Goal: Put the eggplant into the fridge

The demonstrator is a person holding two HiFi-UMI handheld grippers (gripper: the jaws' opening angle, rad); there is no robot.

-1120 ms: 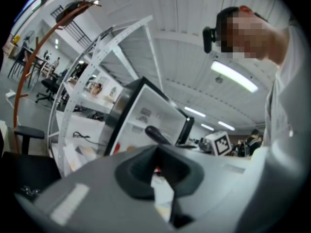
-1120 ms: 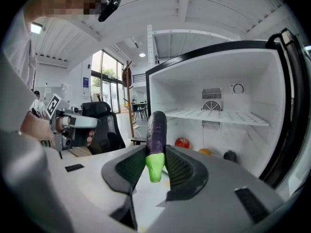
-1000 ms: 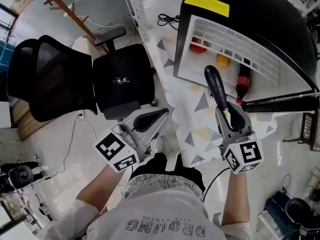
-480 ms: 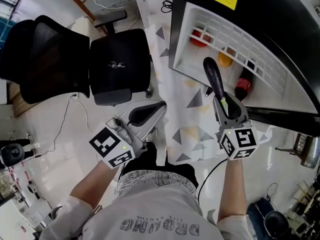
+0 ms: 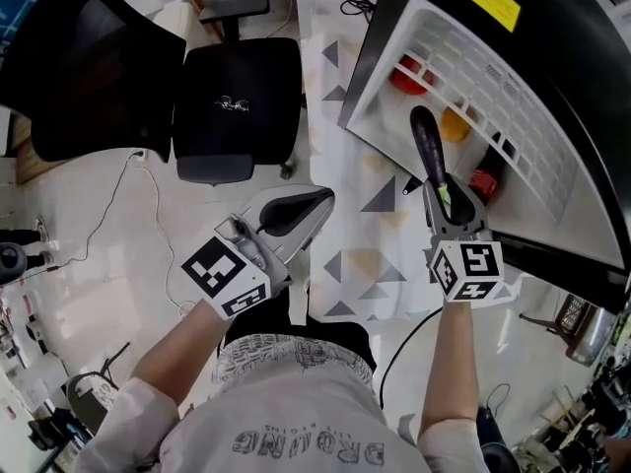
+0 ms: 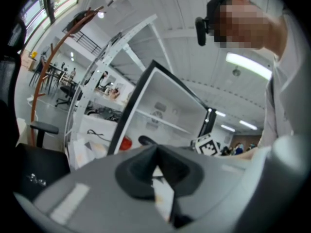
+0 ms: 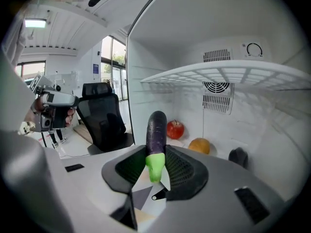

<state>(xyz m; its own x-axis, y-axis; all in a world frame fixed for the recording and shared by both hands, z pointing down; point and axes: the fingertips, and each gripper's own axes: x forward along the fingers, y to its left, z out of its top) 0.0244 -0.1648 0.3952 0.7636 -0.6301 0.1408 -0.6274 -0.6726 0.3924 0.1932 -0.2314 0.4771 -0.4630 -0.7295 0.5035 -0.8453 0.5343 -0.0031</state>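
The right gripper is clamped on the green stem end of the eggplant, whose dark body projects beyond the jaws towards the open fridge. The grip is unchanged from one second ago; the gripper and the eggplant now sit closer to the opening. In the right gripper view the eggplant stands clear of the fridge floor, below the white wire shelf. A red fruit and an orange fruit lie on that floor beyond it, untouched. In the head view the eggplant tip shows between the red fruit and the orange fruit; a red-capped bottle lies just right of the gripper. The left gripper has its jaws drawn together with nothing between them, as before. It hangs over the edge of the triangle-patterned mat, near the black office chair, well apart from the fridge.
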